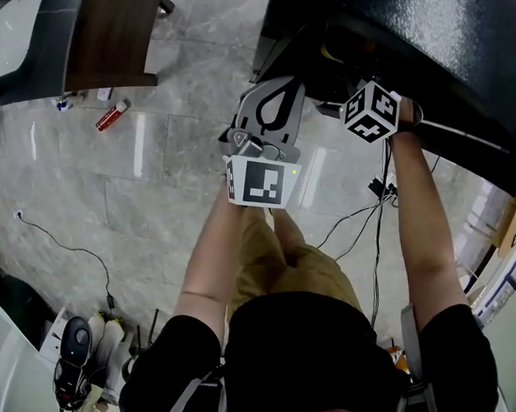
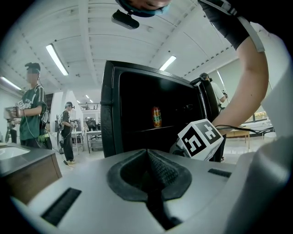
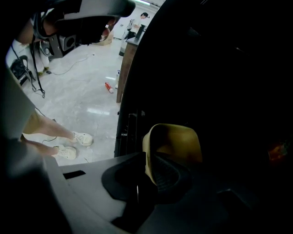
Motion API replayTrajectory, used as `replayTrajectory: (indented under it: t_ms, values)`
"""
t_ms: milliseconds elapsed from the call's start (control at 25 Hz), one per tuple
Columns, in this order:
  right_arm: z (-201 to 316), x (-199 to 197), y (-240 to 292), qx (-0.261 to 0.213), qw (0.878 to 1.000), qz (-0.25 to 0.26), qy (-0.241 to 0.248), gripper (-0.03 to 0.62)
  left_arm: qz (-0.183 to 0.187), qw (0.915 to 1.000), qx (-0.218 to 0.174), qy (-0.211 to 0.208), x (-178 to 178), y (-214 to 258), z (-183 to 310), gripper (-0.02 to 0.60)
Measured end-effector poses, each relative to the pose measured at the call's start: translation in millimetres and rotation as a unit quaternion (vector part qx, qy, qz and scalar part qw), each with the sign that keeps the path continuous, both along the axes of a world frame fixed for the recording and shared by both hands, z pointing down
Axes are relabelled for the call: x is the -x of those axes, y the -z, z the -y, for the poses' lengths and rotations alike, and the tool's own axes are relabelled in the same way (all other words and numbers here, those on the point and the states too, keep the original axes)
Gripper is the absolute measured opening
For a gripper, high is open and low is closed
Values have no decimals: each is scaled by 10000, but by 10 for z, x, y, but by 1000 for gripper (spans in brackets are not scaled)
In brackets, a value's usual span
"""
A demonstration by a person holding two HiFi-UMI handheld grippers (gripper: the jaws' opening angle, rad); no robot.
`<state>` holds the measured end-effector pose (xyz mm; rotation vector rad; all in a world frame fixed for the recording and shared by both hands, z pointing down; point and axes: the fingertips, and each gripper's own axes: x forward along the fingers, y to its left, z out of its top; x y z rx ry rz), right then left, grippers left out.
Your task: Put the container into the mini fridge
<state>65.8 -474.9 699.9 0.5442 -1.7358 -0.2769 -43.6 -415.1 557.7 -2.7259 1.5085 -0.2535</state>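
Right gripper (image 3: 147,176): clenched on the yellow container (image 3: 176,145) by its wall, inside the dark fridge (image 2: 110,114).
Left gripper (image 2: 149,171): pinched together, empty, outside the fridge.
Tip: set it level on a shelf before letting go (mind that can (image 2: 156,117)).

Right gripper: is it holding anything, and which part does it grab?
Yes. The right gripper pinches the yellow container by the near side of its rim. The left gripper is shut on nothing.
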Motion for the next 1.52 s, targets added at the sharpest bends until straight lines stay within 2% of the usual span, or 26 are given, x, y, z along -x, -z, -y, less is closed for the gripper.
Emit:
replayTrajectory:
  t_ms: [240,400,960,1280,1440,1520]
  values:
    - [-19,9,-16,93,9999,79,20,43,36,10000,43,17,50,-18,53,23]
    - [-4,0,-88,113,9999,77,31,43,258,9997,-19,-46,71,-57,92,23]
    - [-34,13,66,-35,9998,191,-34,43,323,9994,27,-119,68,-3,97,23]
    - [-132,60,451,-149,9990,366,-194,43,322,9991,-96,-262,51,315,87,23]
    - [-276,115,725,-226,9971,638,-344,43,385,9986,-39,-357,21,470,-4,23]
    - [-372,142,862,-238,9958,775,-427,43,430,9983,108,-370,-1,547,-69,23]
